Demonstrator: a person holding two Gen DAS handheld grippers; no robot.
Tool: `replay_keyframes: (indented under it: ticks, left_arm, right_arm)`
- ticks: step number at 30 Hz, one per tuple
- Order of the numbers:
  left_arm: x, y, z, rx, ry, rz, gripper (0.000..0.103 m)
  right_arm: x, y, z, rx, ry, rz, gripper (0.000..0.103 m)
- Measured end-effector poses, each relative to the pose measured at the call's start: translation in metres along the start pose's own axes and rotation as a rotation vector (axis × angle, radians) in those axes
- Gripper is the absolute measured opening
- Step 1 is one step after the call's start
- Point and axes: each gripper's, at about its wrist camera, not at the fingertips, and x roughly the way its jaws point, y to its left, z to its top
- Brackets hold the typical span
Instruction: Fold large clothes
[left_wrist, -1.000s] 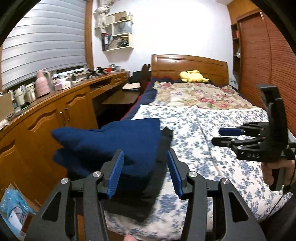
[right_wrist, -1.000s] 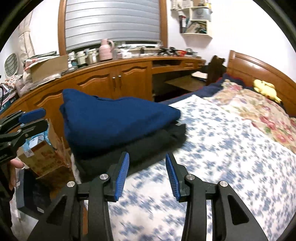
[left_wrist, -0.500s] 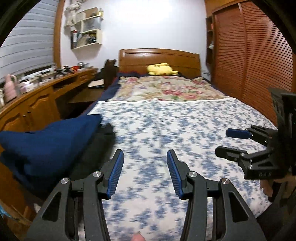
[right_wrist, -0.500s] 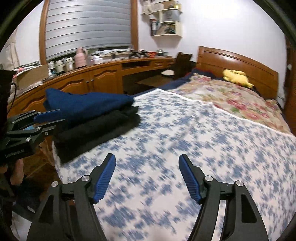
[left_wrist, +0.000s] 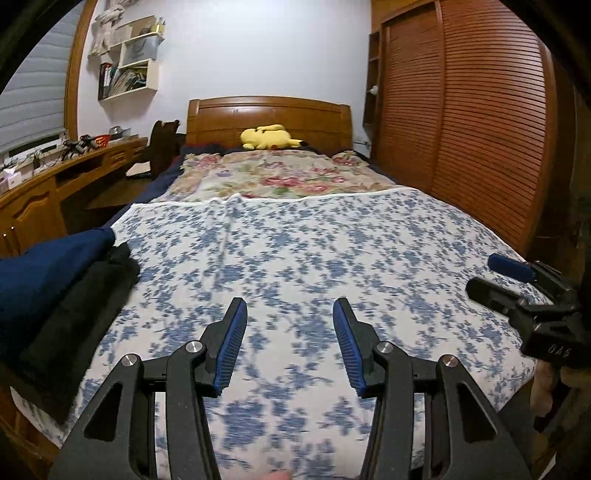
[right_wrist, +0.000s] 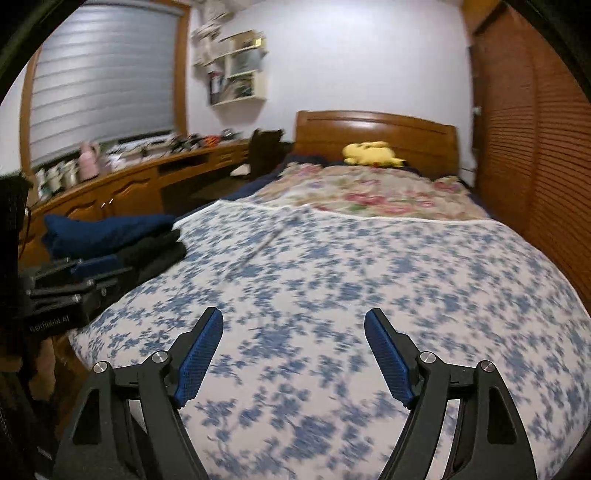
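A folded navy garment (left_wrist: 44, 266) lies on top of a folded black garment (left_wrist: 85, 295) at the left front corner of the bed; the stack also shows in the right wrist view (right_wrist: 110, 232). My left gripper (left_wrist: 290, 343) is open and empty above the blue-flowered bedspread (left_wrist: 314, 251), to the right of the stack. My right gripper (right_wrist: 293, 354) is open and empty over the bedspread (right_wrist: 351, 266); it also shows at the right edge of the left wrist view (left_wrist: 513, 280).
A floral quilt (left_wrist: 273, 177) and a yellow plush toy (left_wrist: 267, 137) lie by the wooden headboard (left_wrist: 269, 110). A wooden desk and cabinets (right_wrist: 122, 188) run along the left. A slatted wardrobe (left_wrist: 461, 122) stands close on the right.
Both grippers have swung right, away from the folded stack, and now face the headboard. The right gripper's jaws have opened wider. The stack has not moved.
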Motion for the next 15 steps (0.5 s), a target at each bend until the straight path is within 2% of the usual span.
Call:
replay_keyframes:
  ticks: [7,15]
  left_arm:
    - [-0.013,-0.032,0.003,0.004,-0.031,-0.023,0.049]
    - [-0.023,-0.042,0.005,0.019,-0.056,-0.021,0.049]
  right_arm:
    - [-0.059,-0.025,-0.009,0.077,-0.048,-0.059,0.08]
    - [-0.081,-0.024,-0.022,0.113,-0.06,-0.084,0.08]
